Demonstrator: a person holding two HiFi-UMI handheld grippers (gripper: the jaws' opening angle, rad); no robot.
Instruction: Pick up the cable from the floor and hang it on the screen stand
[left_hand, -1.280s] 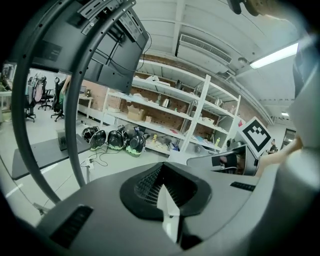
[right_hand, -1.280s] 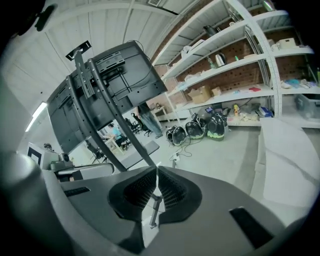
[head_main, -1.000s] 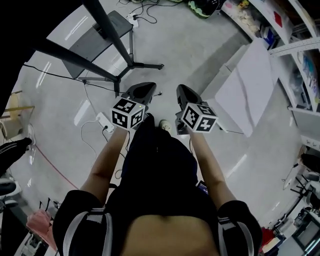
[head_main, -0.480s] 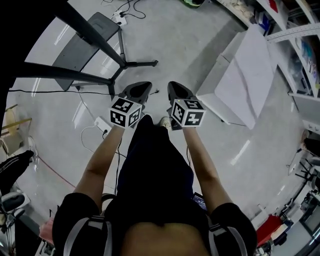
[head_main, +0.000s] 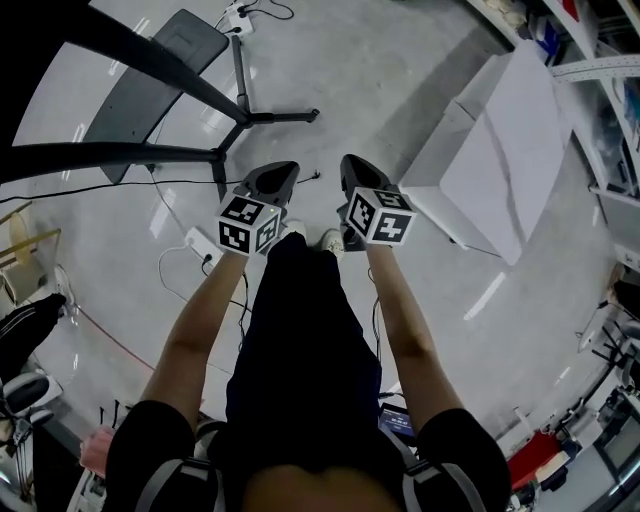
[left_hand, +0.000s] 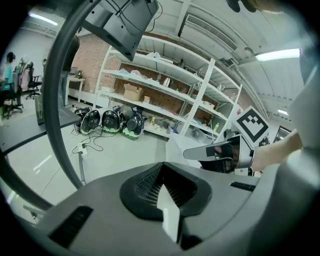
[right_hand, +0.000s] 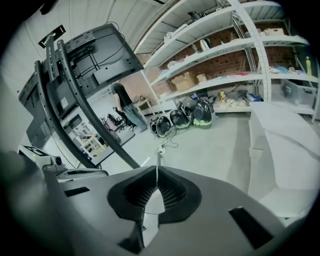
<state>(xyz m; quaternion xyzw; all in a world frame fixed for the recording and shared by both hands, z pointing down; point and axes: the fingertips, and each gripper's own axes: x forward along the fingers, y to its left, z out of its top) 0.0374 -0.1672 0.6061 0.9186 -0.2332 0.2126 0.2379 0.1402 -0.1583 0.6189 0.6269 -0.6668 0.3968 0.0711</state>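
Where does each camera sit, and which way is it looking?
Head view: on the person's head, looking steeply down at the floor; arms, legs, left gripper and right gripper show.
Left gripper view: rides the left gripper, looking along its shut jaws toward the shelves; right gripper beside.
Right gripper view: rides the right gripper, same direction; left gripper's edge shows.
Shared: shelves, screen stand.

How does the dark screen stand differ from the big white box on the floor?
The screen stand is dark, with thin legs spread over the floor; the white box is a pale, solid block. In the head view the stand is at left, the box at right. Both rest on the floor.
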